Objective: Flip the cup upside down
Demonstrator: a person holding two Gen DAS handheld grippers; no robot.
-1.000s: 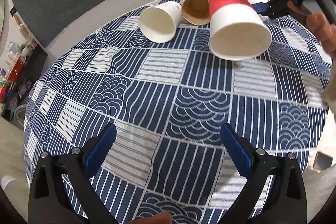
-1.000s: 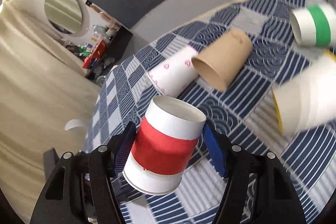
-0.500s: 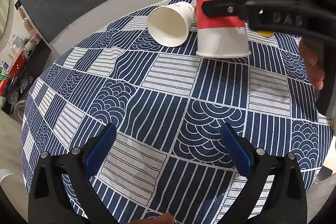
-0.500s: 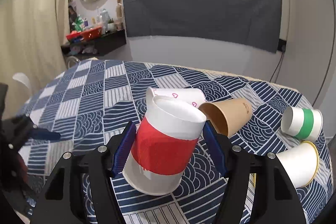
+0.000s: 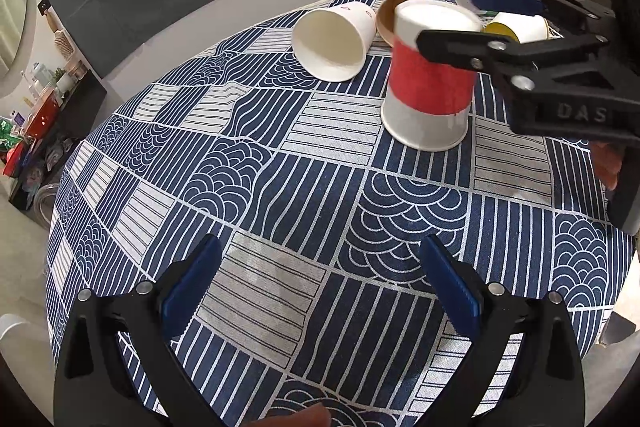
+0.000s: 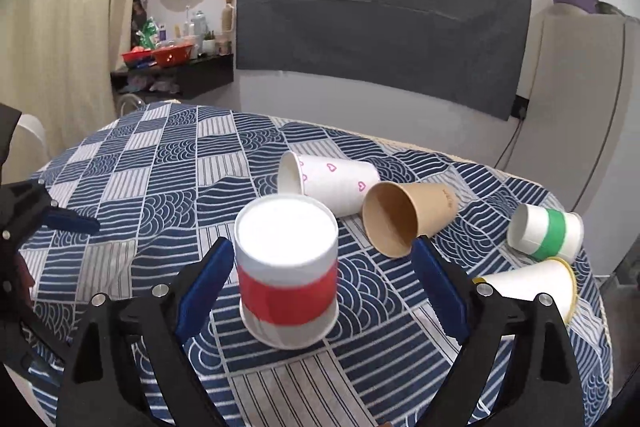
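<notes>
Red-banded cup (image 6: 286, 277): stands upside down on the tablecloth (image 6: 168, 163), wide rim down and flat white base up, in the near-centre part of the table. It rests on its own rim, with a visible gap to each blue pad of the right tool.

Right gripper (image 6: 320, 283): released; its jaws are spread wide on either side of the cup and touch neither wall. The left wrist view shows it reaching in level from the right, one black finger (image 5: 456, 47) crossing in front of the cup's upper part and the other blue pad behind it.

Right hand (image 5: 608, 165): only a few fingers show at the tool's handle, at the right edge of the table.

Left gripper (image 5: 320, 291): open and empty, jaws wide apart, held low over the near edge of the cloth, well apart from the cup and pointing toward it.

Left hand: a fingertip (image 5: 308, 419) shows at the bottom edge, between the tool's arms.

Other cups: a white cup with pink hearts (image 6: 328, 179) and a brown cup (image 6: 404, 217) lie on their sides just behind the red-banded one, touching each other. A green-banded cup (image 6: 546, 231) and a yellow-rimmed cup (image 6: 532, 285) lie on their sides further right.
</notes>
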